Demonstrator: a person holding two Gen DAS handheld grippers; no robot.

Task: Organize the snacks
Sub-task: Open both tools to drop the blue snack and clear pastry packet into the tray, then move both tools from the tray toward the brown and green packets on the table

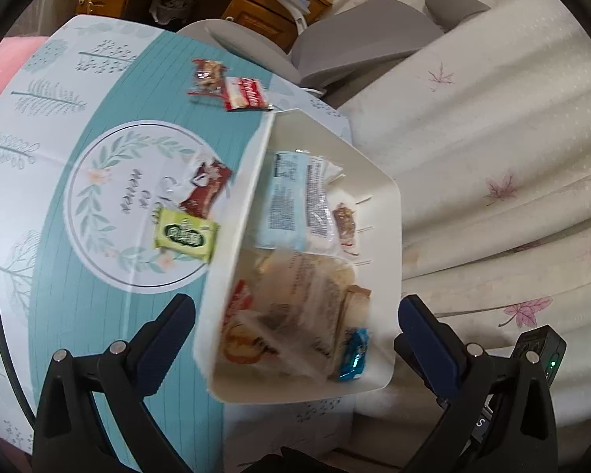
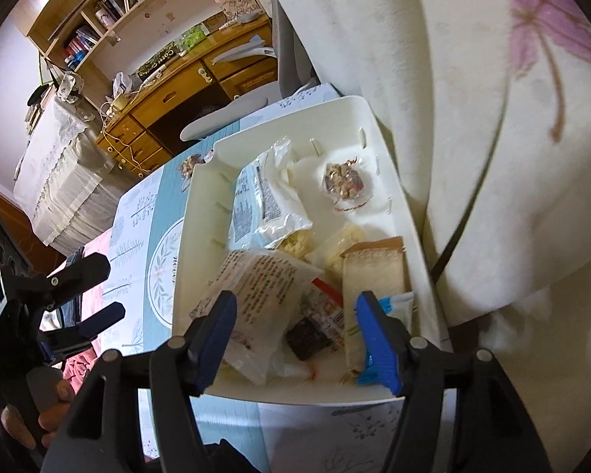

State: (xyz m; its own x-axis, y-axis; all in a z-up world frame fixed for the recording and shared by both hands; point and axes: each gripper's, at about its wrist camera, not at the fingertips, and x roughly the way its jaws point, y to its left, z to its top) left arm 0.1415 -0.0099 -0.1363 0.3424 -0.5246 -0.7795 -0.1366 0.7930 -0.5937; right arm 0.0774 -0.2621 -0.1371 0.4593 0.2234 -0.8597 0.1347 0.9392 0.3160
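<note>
Beside bin point(image 1: 378, 181), curtain point(image 1: 492, 157); snacks (four) point(image 1: 187, 234) lie outside.

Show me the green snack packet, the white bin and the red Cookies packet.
green snack packet point(image 1: 186, 235), left wrist view, middle of its label.
white bin point(image 1: 378, 181), left wrist view, bare far wall.
red Cookies packet point(image 1: 247, 93), left wrist view, centre of wrapper.

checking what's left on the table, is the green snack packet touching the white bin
Apart. The left wrist view shows a strip of tablecloth between the green snack packet and the white bin.
</note>
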